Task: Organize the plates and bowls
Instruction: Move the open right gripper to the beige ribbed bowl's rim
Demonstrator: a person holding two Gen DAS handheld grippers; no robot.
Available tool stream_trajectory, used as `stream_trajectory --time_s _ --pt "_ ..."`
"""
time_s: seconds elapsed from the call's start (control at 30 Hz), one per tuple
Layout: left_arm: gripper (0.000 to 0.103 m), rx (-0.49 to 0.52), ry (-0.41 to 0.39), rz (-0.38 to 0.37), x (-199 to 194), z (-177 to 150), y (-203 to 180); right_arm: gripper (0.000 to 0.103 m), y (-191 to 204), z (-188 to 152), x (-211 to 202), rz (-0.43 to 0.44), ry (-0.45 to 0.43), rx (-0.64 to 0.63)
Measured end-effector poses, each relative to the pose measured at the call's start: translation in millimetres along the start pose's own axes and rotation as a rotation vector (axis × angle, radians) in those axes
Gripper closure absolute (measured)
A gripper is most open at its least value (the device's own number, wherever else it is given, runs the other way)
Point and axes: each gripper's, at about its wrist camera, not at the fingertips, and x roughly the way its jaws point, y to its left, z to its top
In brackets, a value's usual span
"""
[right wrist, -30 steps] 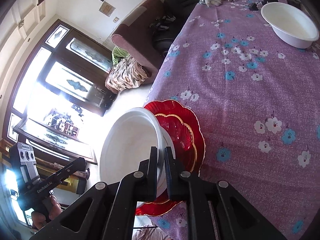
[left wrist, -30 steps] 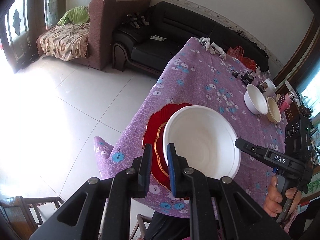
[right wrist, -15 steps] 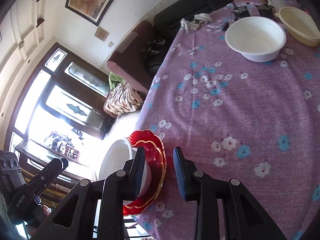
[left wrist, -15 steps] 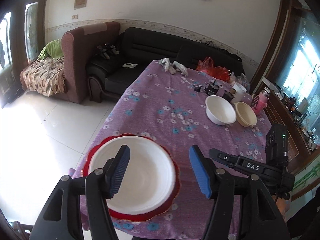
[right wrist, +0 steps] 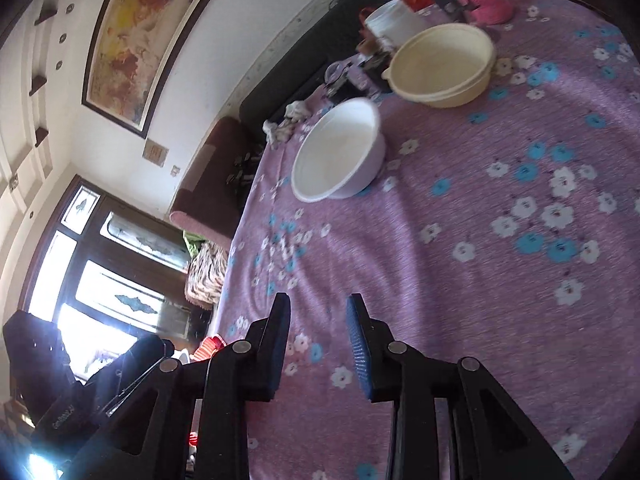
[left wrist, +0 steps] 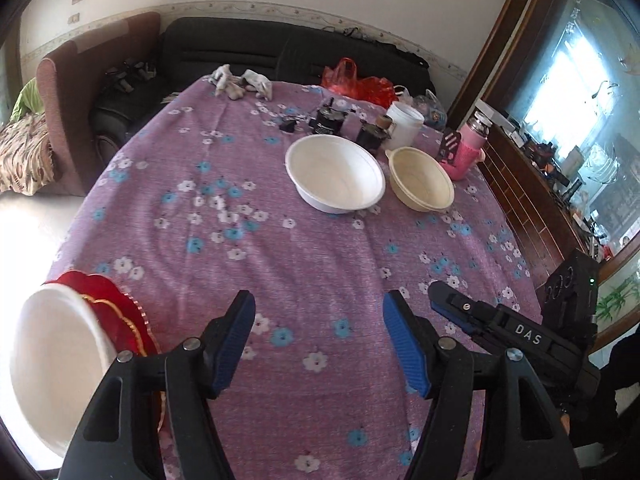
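Nothing is being held by the left gripper (left wrist: 318, 344); its jaws have just been opening and are spread wide over bare purple tablecloth (left wrist: 304, 248). The right gripper (right wrist: 318, 344) has just parted narrowly, also empty. Left of the left gripper, at the cloth's near edge, a white bowl (left wrist: 56, 368) is being carried by red plates (left wrist: 116, 312). Open cloth is being left ahead. Far beyond, a second white bowl (left wrist: 336, 178) and a cream bowl (left wrist: 422, 184) are being seen side by side.
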Motion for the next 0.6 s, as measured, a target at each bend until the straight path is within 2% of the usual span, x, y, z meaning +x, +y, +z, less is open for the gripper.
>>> stream_trajectory --time_s 0.1,0.33,0.43,0.6 --pt "0.037 0.009 0.026 -0.013 23.2 14.1 -21.7 0.071 -25.1 23.5 -26.7 -0.032 -0.055 0.029" --pt "0.037 -0.044 0.065 -0.039 84.2 66.3 -55.5 0.071 -59.1 90.8 -73.8 -0.132 -0.18 0.044" --pt "0.038 -0.06 0.07 -0.029 106.9 94.6 -63.4 0.071 -70.1 121.6 -75.9 -0.146 -0.2 0.057" --pt "0.037 -0.094 0.099 -0.069 146.9 132.0 -77.1 0.071 -90.7 171.6 -52.9 -0.147 -0.192 0.109"
